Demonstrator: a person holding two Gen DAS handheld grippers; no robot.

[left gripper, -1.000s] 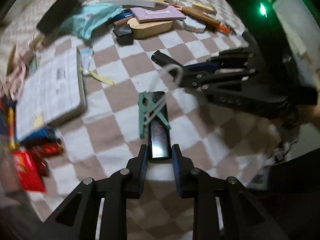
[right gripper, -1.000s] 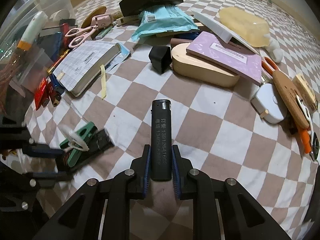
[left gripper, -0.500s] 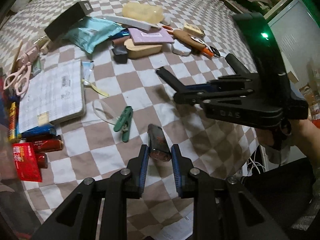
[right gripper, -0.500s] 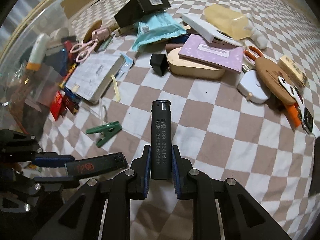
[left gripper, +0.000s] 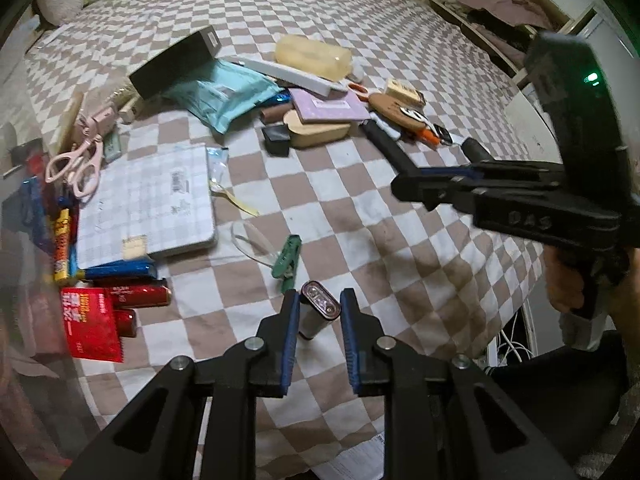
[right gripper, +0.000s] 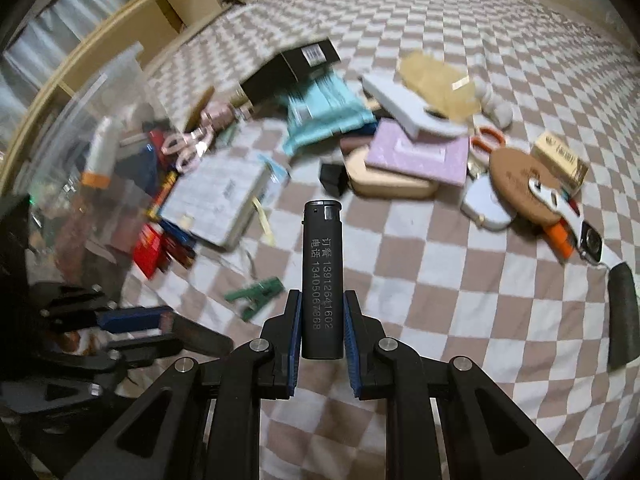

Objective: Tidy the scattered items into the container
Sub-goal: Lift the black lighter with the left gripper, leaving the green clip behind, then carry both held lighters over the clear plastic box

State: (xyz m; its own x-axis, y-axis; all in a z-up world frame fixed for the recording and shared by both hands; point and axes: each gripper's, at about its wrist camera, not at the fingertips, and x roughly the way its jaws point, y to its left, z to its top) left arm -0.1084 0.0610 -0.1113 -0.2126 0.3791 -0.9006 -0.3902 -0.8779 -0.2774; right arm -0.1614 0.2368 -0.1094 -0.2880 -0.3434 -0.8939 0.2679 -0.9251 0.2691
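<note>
My left gripper holds a dark lighter end-on above the checkered bedspread; its jaws are closing, pads pressed on the lighter's sides. My right gripper is shut on a black lighter with white print, pointing up out of the jaws. In the left wrist view the right gripper hangs at the right, its lighter sticking out to the upper left. The right wrist view has the left gripper at lower left. A clear plastic container with several items stands at the far left.
A green clip with a clear loop lies on the cloth just beyond the left gripper. A white book, pink scissors, red packs, a teal pouch, a black box and a wooden case are scattered behind. The bed's edge drops off at lower right.
Both grippers have risen off the bedspread, each carrying its lighter. The green clip that lay on the left lighter has stayed behind on the cloth.
</note>
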